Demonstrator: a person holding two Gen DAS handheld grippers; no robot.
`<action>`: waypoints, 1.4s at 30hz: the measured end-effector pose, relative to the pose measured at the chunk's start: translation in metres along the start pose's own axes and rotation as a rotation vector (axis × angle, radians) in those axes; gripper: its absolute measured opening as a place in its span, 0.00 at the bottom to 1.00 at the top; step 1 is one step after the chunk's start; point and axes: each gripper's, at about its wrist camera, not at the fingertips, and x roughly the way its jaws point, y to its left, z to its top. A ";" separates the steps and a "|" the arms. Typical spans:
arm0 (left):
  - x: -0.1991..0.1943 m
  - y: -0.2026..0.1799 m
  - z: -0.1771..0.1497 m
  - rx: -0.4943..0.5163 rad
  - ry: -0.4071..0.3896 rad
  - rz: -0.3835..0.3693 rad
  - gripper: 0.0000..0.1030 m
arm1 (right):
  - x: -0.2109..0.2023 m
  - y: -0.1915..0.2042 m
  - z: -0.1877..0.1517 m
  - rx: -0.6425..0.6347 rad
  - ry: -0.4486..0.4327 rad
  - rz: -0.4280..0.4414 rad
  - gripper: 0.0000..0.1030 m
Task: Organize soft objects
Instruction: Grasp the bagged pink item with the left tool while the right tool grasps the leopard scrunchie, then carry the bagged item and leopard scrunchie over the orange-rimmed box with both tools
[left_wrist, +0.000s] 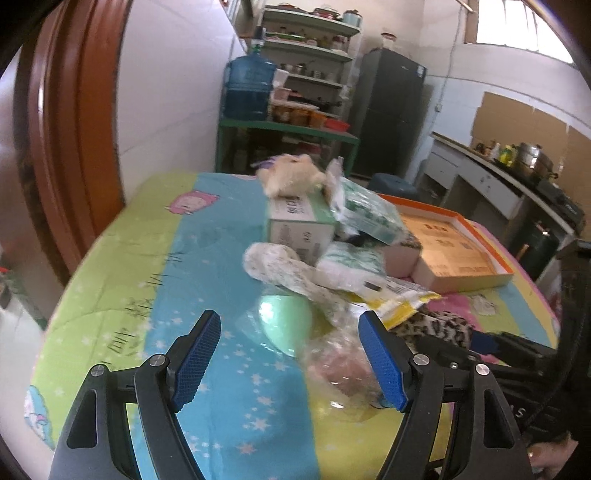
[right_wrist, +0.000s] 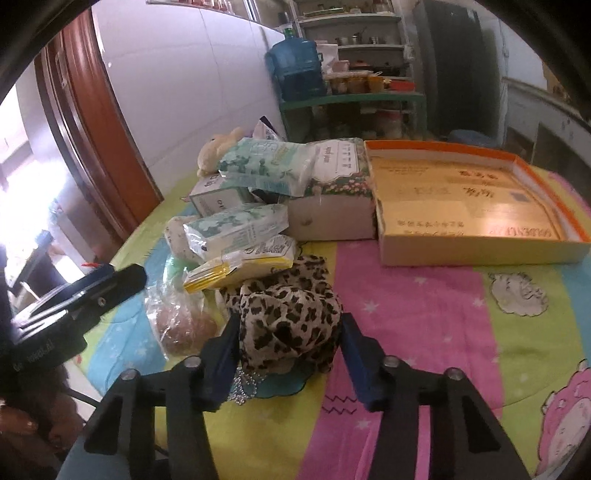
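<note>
On a surface (right_wrist: 424, 332) covered with a bright cartoon-print cloth, a heap of soft things lies beside an open orange-rimmed box (right_wrist: 476, 199). The right gripper (right_wrist: 290, 350) has its blue fingers either side of a bunched leopard-print cloth (right_wrist: 291, 314), close against it, though whether they are pressing it cannot be told. Just left of that cloth lies a clear plastic bag (right_wrist: 181, 321) holding something brown, and behind it a yellow-edged packet (right_wrist: 240, 267). The left gripper (left_wrist: 290, 362) hovers with its fingers wide apart and nothing between them, above a pale green ball (left_wrist: 286, 317) and the crinkled clear bag (left_wrist: 332, 365). Further back, green-and-white tissue packs (right_wrist: 266, 166) rest on a floral carton (right_wrist: 332, 192) and a small green box (left_wrist: 299, 225), with a cream plush toy (left_wrist: 291, 177) on top at the rear. A rolled speckled cloth (left_wrist: 280, 266) lies in front of the green box.
</note>
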 end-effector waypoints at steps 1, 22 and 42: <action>0.003 -0.002 0.000 -0.004 0.009 -0.023 0.76 | 0.000 0.000 0.000 0.000 -0.001 0.007 0.45; 0.053 -0.018 -0.028 -0.128 0.122 -0.235 0.53 | -0.002 0.005 -0.014 -0.021 0.018 0.043 0.21; -0.012 -0.017 -0.021 -0.073 -0.084 -0.263 0.49 | -0.042 0.008 -0.001 -0.050 -0.112 0.048 0.12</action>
